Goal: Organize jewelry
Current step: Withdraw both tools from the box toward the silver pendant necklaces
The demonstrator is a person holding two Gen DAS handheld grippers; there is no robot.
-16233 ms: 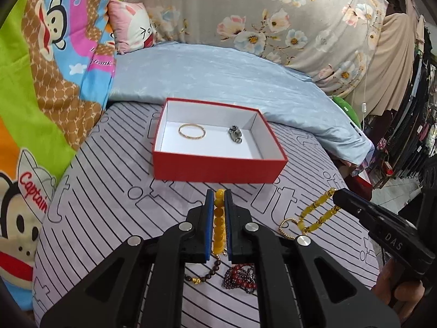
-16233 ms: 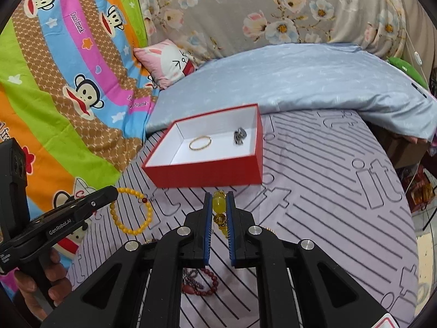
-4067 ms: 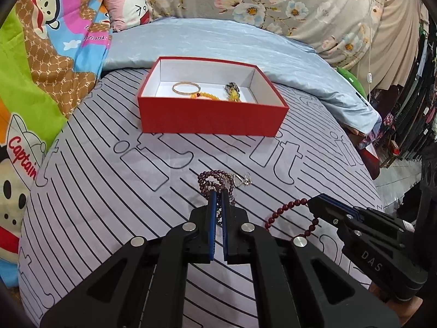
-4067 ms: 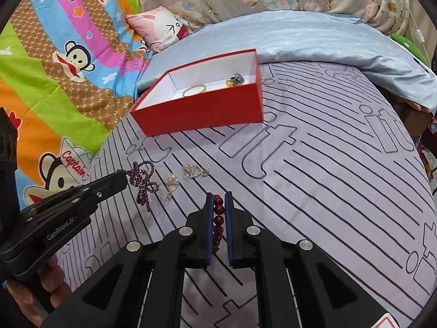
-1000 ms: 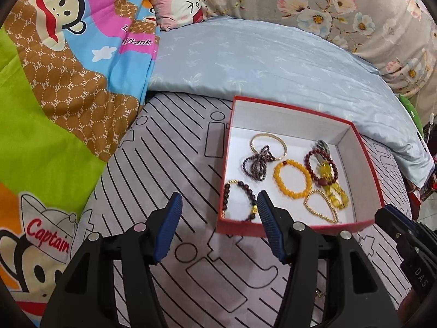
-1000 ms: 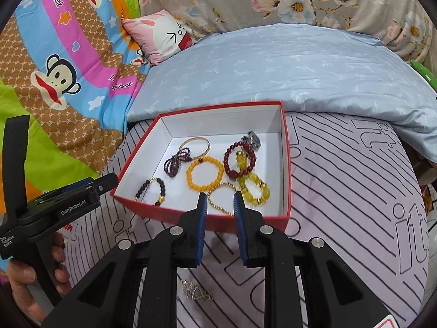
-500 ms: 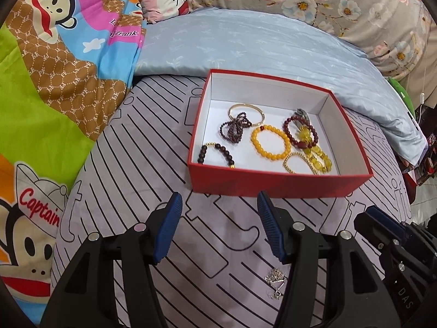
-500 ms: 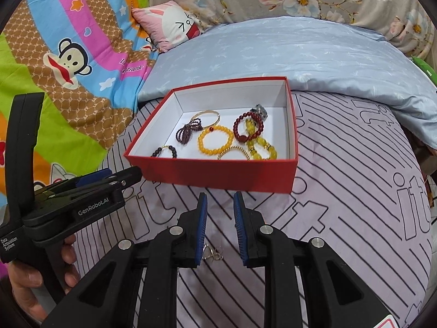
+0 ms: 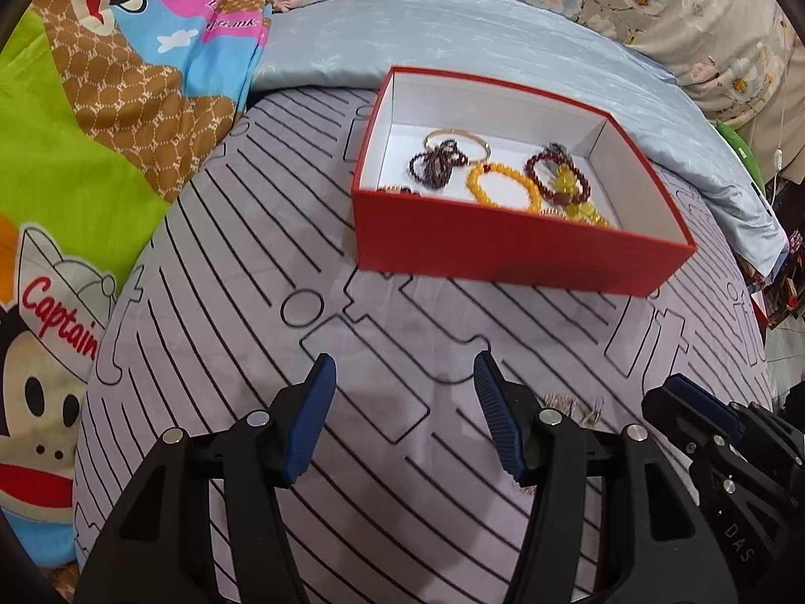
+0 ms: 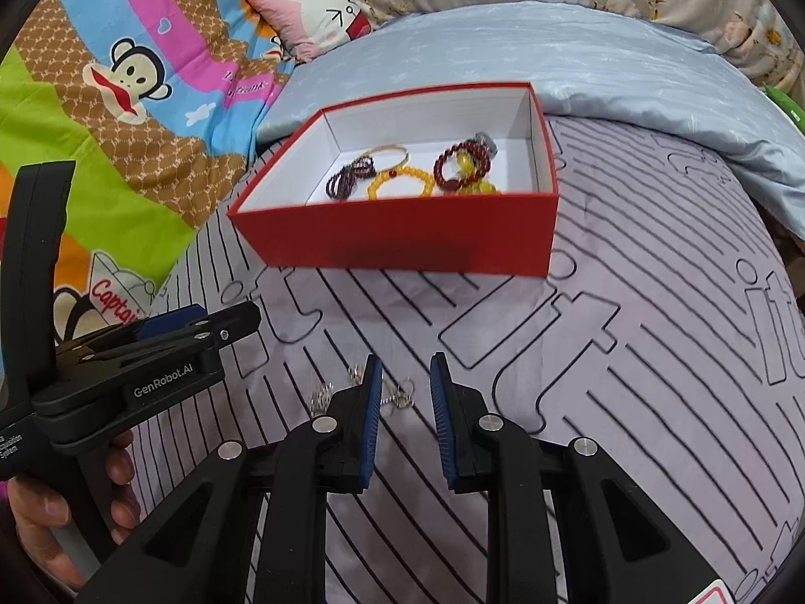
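A red box (image 9: pixel 503 241) with a white inside sits on the striped sheet; it also shows in the right wrist view (image 10: pixel 402 236). It holds several bead bracelets: an orange one (image 9: pixel 503 186), a dark red one (image 9: pixel 556 176), a dark purple one (image 10: pixel 349 178) and a gold bangle (image 9: pixel 455 138). Small silver earrings (image 10: pixel 397 392) lie on the sheet, also seen in the left wrist view (image 9: pixel 573 405). My left gripper (image 9: pixel 402 377) is wide open and empty, in front of the box. My right gripper (image 10: pixel 405 377) is open, low over the earrings.
A pale blue quilt (image 10: pixel 578 65) lies behind the box. A cartoon monkey blanket (image 9: pixel 100 100) covers the left side. A pink pillow (image 10: pixel 312 10) sits at the back. The bed edge drops off at the right (image 9: pixel 775 272).
Both grippers have drawn back from the box and dropped lower toward the sheet. The right gripper has opened a little wider and now stands over the silver earrings.
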